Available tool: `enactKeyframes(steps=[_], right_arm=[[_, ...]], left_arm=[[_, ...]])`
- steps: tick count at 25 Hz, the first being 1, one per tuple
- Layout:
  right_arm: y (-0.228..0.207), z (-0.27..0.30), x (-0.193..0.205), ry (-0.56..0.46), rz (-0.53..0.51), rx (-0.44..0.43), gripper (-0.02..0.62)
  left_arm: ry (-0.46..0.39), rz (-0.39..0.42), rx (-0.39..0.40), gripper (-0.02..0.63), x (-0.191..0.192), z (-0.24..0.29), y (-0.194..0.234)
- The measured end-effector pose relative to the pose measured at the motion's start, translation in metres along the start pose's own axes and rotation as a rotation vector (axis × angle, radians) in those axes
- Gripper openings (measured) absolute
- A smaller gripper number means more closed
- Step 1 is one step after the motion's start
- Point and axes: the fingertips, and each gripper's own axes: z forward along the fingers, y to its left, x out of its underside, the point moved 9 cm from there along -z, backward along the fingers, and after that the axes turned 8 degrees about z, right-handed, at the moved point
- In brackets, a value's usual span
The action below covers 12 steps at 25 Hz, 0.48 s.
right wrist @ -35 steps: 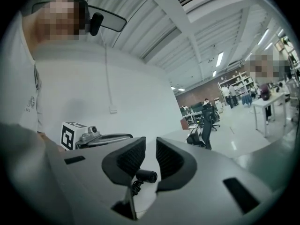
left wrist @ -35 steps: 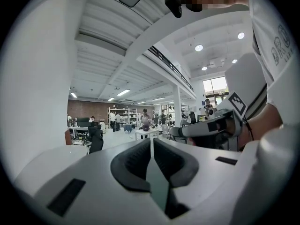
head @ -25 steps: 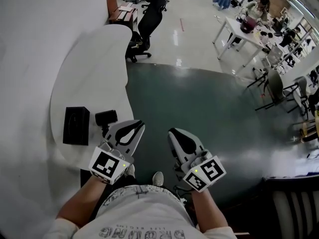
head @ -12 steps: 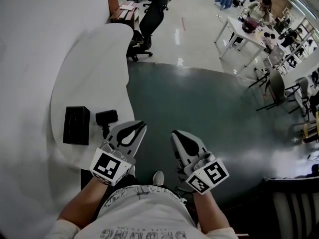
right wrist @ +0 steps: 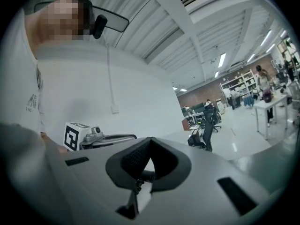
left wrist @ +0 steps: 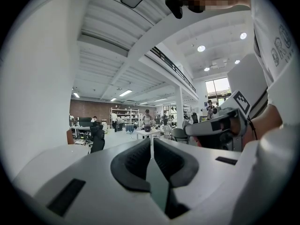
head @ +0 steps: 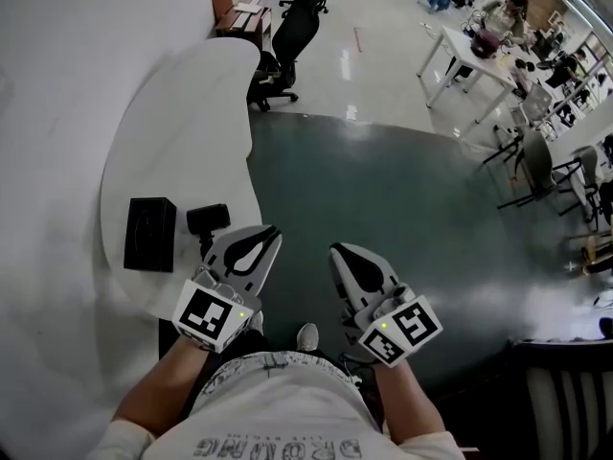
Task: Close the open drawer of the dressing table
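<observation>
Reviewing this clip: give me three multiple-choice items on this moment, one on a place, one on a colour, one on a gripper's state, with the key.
1. Where does the black rectangular box lie?
A. on the dark floor
B. on the white curved table
C. on a wooden shelf

2. What colour is the floor patch ahead of the two grippers?
A. bright red
B. yellow
C. dark green

3. How do the right gripper's jaws stand?
A. together, with nothing between them
B. wide apart
C. clamped on the black box

Key:
1 B, the box rests on the tabletop, to the left of the left gripper.
2 C, the head view shows dark green floor there.
3 A, the right gripper view shows the pads meeting at their tips.
</observation>
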Motion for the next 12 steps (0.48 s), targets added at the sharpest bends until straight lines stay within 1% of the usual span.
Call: enactKeyframes(steps=[7,12], right_arm=[[0.0004,-0.0035,-0.0012,0.005,0.016,0.005,0.008],[0.0021,-0.0041,-0.0005,-0.003,0.034,-0.009,0.008]], left_arm=[[0.002,0.004,-0.001,0.037,-0.0027,-0.0016,-0.0026],[0.008,0.004,-0.003,0.037,-0.0003,-0.0039,-0.0044]])
